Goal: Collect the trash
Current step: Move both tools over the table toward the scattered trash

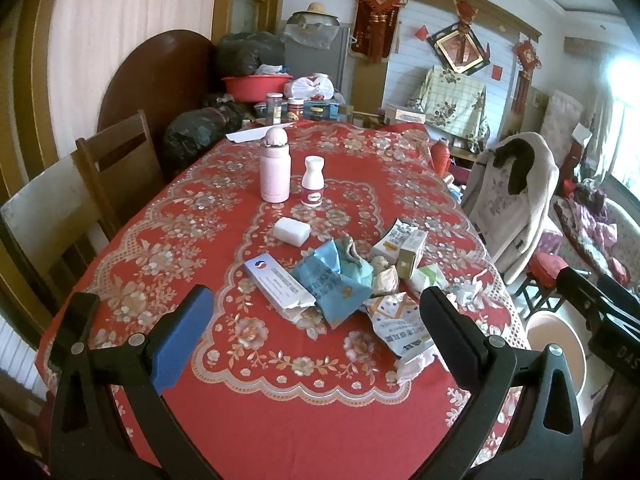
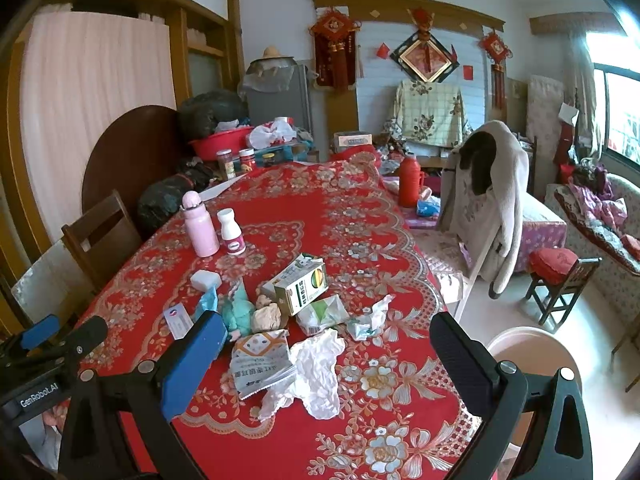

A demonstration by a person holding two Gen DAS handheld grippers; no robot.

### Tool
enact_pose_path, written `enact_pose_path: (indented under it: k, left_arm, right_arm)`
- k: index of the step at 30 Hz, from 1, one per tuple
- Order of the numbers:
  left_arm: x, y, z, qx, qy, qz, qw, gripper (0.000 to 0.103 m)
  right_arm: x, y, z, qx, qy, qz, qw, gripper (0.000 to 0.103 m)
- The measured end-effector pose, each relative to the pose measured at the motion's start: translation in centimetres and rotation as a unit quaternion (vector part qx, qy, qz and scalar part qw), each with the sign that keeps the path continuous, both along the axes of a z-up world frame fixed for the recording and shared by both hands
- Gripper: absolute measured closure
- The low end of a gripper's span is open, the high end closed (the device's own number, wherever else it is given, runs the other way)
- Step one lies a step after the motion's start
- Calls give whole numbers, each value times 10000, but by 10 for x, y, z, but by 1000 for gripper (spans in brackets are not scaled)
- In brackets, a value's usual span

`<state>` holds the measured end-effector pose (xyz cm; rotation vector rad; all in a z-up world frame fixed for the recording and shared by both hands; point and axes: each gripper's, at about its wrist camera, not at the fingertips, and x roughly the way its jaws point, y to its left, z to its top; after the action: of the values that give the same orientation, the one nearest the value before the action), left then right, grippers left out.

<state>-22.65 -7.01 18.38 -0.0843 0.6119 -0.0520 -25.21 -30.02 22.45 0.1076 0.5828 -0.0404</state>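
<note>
Both the left gripper [image 1: 316, 328] and right gripper [image 2: 326, 346] hover with jaws wide apart and empty over the trash pile [image 2: 288, 320], heaped just this side of the pink bottle [image 2: 200, 226] on the tabletop [image 2: 360, 216], probably lining up a first grab.

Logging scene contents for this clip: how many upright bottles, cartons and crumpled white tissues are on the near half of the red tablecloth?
Upright bottles: 2, pink flask and white bottle
Cartons: 2, green-and-white, flattened one
Crumpled white tissues: 2
Total: 6
</note>
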Motion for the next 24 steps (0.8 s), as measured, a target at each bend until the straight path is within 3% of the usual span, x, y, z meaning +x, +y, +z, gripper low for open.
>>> enact_pose_path:
  k: [24]
  left_arm:
    - [1, 1, 4, 15, -37, 46, 10000, 1]
  right_arm:
    - [2, 4, -1, -9, 32, 0, 10000, 0]
